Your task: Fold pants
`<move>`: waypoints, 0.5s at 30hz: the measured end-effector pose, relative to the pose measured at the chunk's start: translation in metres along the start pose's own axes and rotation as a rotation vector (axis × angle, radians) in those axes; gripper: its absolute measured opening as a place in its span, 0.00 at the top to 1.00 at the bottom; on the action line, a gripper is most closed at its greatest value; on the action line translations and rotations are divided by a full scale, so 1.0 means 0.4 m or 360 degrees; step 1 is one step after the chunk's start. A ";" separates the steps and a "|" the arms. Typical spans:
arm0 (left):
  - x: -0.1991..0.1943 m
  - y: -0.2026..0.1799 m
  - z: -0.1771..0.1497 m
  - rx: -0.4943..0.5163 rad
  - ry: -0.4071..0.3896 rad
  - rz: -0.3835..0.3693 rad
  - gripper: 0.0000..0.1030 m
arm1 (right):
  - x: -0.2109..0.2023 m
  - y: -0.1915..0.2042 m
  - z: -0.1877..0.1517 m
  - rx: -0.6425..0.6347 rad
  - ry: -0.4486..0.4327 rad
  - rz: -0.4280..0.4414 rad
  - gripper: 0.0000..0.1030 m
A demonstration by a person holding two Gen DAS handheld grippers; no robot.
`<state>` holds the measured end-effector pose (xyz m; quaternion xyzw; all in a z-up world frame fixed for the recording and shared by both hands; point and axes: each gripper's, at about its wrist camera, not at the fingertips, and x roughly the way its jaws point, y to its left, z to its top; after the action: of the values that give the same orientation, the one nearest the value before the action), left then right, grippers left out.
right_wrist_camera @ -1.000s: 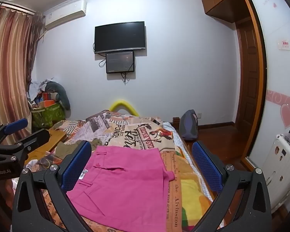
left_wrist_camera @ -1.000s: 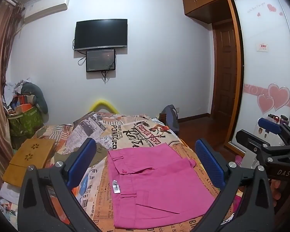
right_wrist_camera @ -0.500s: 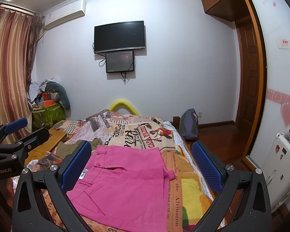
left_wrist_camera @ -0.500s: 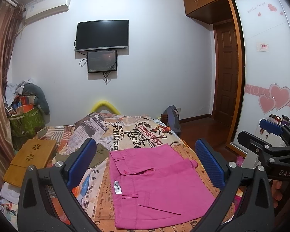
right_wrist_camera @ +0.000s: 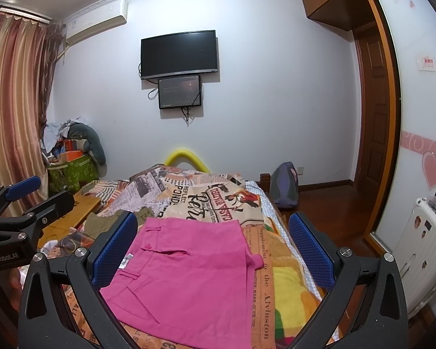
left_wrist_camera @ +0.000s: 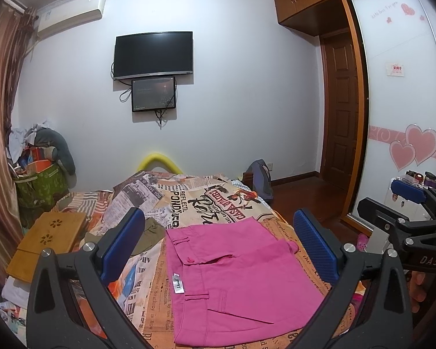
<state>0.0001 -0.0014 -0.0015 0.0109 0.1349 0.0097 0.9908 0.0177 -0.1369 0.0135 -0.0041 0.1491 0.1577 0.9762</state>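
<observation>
Both claws hang released and empty above the bed: the left claw [left_wrist_camera: 218,247] and the right claw [right_wrist_camera: 212,250], well clear of the cloth. The pink pants [left_wrist_camera: 232,273] lie flat in a compact rectangle on the printed bedspread [left_wrist_camera: 218,200]. I'd judge the folding nearly finished; any further fold needs a near-edge pinch. Open bedspread beyond gives room.

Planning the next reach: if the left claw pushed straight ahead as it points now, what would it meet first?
Probably the pink pants, lying flat on the bedspread between its open fingers; depth is uncertain.
</observation>
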 end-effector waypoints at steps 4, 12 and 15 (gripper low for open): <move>0.000 0.000 0.000 0.0000 -0.0001 0.0000 0.00 | 0.000 -0.001 0.000 0.0003 0.0001 0.0001 0.00; 0.001 -0.002 0.003 0.0003 -0.0002 0.0003 0.00 | 0.004 0.002 0.000 0.0004 0.0003 0.0002 0.00; 0.002 -0.003 0.004 0.0005 -0.0003 0.0003 0.00 | 0.004 0.002 0.000 0.0005 0.0003 0.0002 0.00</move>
<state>0.0012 -0.0027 0.0000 0.0126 0.1341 0.0102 0.9908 0.0189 -0.1357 0.0132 -0.0028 0.1503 0.1581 0.9759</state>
